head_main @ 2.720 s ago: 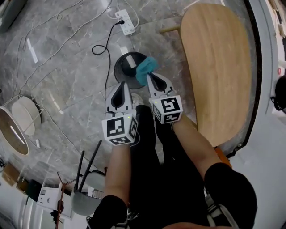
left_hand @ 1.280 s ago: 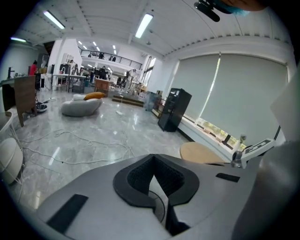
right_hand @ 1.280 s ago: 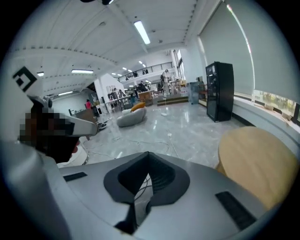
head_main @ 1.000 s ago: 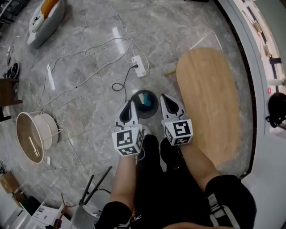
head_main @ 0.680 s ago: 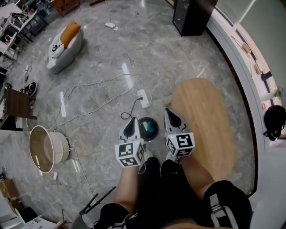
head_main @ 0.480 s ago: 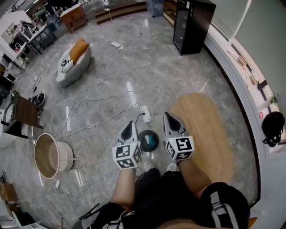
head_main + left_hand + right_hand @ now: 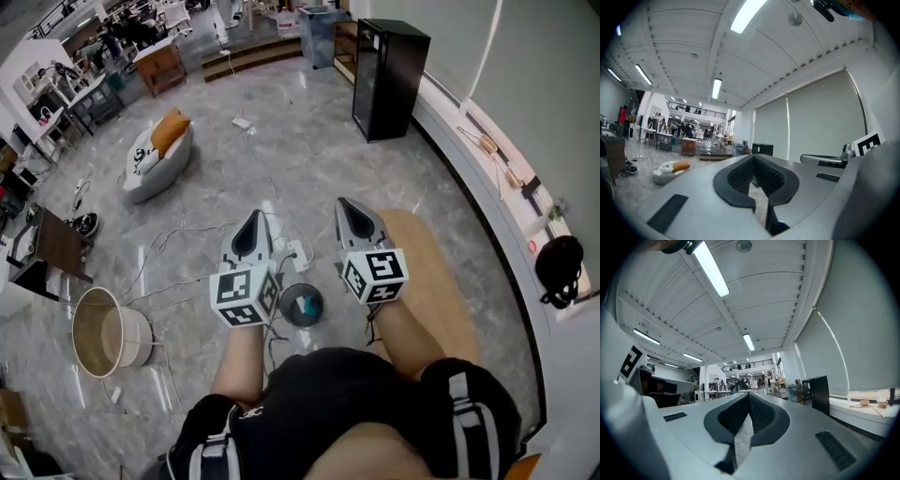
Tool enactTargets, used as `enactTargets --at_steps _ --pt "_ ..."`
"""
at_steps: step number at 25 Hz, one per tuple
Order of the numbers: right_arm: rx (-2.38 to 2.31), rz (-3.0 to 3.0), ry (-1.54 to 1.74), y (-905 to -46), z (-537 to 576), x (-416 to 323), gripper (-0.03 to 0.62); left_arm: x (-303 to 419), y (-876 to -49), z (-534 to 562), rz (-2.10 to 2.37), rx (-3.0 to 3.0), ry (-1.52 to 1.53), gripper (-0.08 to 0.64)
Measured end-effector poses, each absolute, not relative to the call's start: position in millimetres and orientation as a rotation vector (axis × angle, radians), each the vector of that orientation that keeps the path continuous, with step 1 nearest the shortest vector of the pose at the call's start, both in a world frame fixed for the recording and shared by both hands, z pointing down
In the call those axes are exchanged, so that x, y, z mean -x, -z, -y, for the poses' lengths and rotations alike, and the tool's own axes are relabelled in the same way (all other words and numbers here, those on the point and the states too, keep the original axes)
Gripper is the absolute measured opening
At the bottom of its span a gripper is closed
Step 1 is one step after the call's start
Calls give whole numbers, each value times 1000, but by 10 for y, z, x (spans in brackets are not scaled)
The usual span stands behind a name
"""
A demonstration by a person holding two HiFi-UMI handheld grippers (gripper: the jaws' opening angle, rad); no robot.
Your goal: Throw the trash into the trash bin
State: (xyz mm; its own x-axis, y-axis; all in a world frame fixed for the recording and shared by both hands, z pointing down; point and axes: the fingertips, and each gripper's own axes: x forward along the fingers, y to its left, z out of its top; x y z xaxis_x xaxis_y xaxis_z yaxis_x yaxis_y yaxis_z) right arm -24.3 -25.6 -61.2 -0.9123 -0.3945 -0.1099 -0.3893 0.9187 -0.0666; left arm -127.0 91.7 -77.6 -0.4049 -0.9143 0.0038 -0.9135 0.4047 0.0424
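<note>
Floor, left tongs, right tongs level (closed)

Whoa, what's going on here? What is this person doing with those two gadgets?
A person holds a two-jaw tool in each hand, both pointing level across the room. The left tool and right tool are shut, with nothing between their jaws. On the floor below sits a small round trash bin with teal trash already inside, next to a wooden table. The throwing-away looks done.
</note>
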Motion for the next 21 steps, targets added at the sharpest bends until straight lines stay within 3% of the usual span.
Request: enactTargets --at_steps 21 --pt "559 -2982 34 551 167 248 11 1181 605 -835 2555 -1726 56 12"
